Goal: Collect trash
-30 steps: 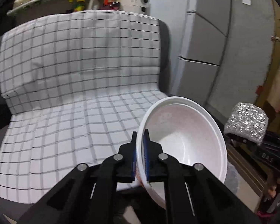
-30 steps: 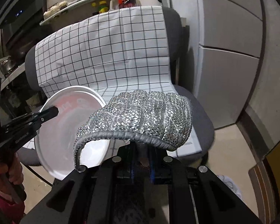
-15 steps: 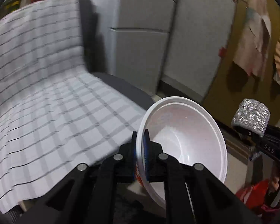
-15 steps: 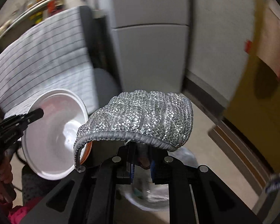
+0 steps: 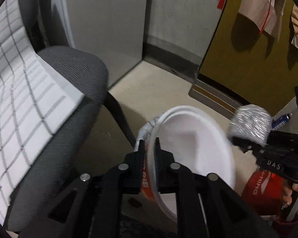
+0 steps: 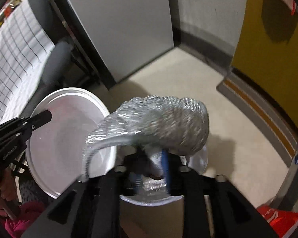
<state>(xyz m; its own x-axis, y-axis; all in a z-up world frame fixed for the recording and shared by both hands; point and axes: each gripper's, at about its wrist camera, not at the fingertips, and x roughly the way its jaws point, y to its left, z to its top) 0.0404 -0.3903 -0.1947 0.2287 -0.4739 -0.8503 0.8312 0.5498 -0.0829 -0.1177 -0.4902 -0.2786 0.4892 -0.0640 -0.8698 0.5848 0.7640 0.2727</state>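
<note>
Both tools hang over the lined bin (image 6: 196, 158) on the floor. The left tool (image 5: 150, 144) is opening around the white bowl's (image 5: 196, 144) rim; the right tool (image 6: 151, 164) is opening beneath the silver foil wad (image 6: 161, 121). Best keep both centred over the bin's mouth until each piece drops clear.

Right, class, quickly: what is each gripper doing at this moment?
Left gripper: fingers opening, rim of the white plastic bowl between them.
Right gripper: fingers opening, silver mesh glove between them.
</note>
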